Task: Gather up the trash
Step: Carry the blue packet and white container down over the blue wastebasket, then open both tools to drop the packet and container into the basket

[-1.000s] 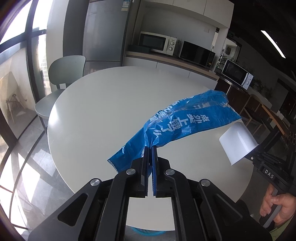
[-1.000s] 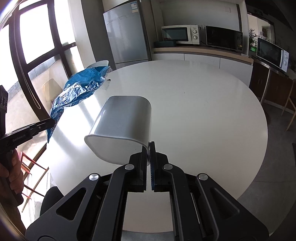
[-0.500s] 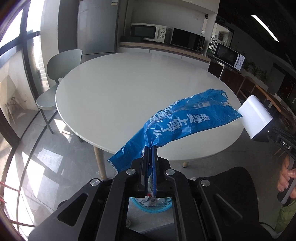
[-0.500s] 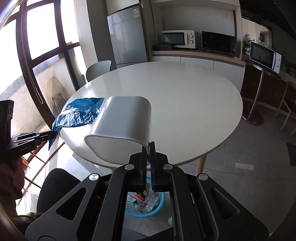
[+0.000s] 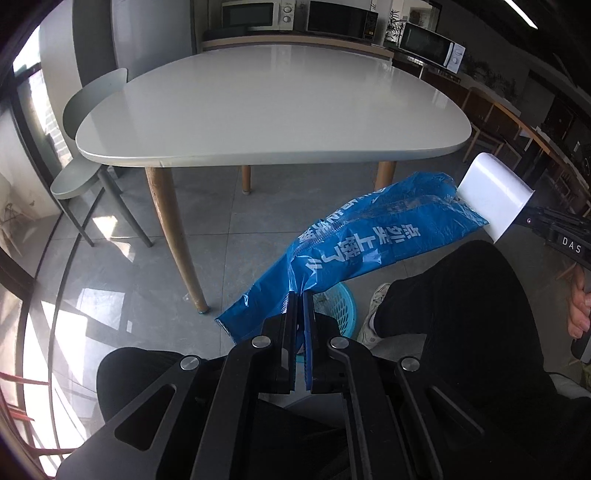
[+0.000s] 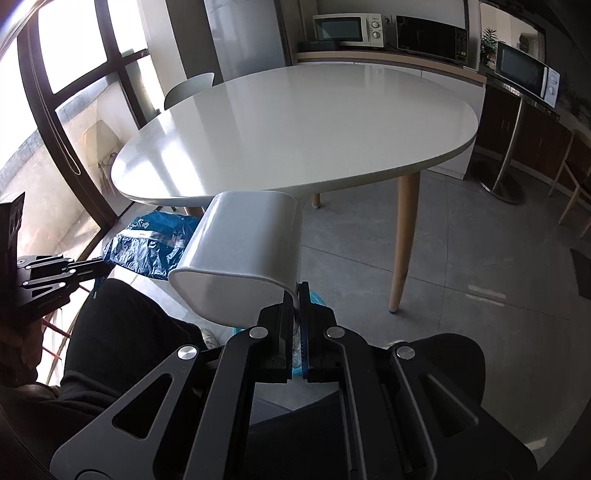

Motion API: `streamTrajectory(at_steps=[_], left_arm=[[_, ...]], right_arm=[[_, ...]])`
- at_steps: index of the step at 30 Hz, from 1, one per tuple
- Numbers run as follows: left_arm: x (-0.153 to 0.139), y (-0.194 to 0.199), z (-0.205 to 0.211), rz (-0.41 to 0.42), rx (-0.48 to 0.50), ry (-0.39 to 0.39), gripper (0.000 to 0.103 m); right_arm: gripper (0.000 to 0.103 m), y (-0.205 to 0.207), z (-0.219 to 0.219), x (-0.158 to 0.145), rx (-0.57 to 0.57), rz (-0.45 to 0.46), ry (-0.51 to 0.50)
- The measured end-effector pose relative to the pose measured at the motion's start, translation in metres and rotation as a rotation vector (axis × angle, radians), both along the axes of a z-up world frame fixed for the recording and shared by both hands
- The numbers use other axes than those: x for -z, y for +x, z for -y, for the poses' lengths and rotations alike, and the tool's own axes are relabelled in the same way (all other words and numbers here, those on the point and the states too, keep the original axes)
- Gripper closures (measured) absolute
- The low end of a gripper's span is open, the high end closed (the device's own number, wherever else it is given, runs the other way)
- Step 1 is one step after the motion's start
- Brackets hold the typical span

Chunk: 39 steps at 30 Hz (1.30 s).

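Observation:
My left gripper (image 5: 300, 295) is shut on a crumpled blue plastic bag (image 5: 369, 247) with white lettering, held in the air below table height. The bag also shows in the right wrist view (image 6: 155, 243). My right gripper (image 6: 294, 291) is shut on the rim of a white plastic container (image 6: 240, 258), tilted on its side; the container also shows at the right of the left wrist view (image 5: 495, 195). A light-blue mesh trash basket (image 5: 340, 306) stands on the floor beneath both grippers, mostly hidden; a sliver of it shows in the right wrist view (image 6: 317, 297).
The white round table (image 5: 273, 103) stands ahead on wooden legs (image 5: 173, 236). A grey chair (image 5: 88, 155) is at its left. The person's black-trousered legs (image 5: 461, 306) flank the basket. A counter with microwaves (image 6: 347, 29) runs along the back wall.
Both grippers have pulled back from the tabletop and dropped below its edge, carrying the bag and the container. The basket and the person's legs have come into view.

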<state>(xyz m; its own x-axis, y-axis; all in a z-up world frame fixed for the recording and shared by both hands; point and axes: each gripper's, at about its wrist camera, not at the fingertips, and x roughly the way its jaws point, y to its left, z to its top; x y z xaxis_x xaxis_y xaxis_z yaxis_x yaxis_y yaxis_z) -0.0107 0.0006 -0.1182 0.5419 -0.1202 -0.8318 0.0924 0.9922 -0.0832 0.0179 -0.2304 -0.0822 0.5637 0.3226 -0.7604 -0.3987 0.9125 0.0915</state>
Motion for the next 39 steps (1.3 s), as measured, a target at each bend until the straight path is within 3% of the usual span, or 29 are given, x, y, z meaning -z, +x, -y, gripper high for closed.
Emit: streamTrajectory(at_steps=[10,20,25,30,39], left_arm=[[0.075,0.038,-0.021,-0.198,-0.089,-0.049,0.101],[0.134,0.084,-0.02,-0.304,-0.166,-0.072,0.101],[0.171,0.096,-0.026,-0.414,-0.216,-0.175,0.101],[0.194,0.107,-0.027,-0.438,-0.235,-0.155,0.101],[0.25,0.139,-0.019,-0.536,-0.23,-0.093,0.101]], right_arm=[[0.1,0.023,-0.016,0.067,-0.005,-0.124,-0.041],[0.1,0.058,-0.05,0.132,0.005,-0.216,-0.102],[0.1,0.081,-0.061,0.165,0.021,-0.314,-0.086],[0.1,0.095,-0.083,0.194,-0.027,-0.362,-0.117],[0.1,0.128,-0.097,0.256,0.01,-0.496,-0.144]])
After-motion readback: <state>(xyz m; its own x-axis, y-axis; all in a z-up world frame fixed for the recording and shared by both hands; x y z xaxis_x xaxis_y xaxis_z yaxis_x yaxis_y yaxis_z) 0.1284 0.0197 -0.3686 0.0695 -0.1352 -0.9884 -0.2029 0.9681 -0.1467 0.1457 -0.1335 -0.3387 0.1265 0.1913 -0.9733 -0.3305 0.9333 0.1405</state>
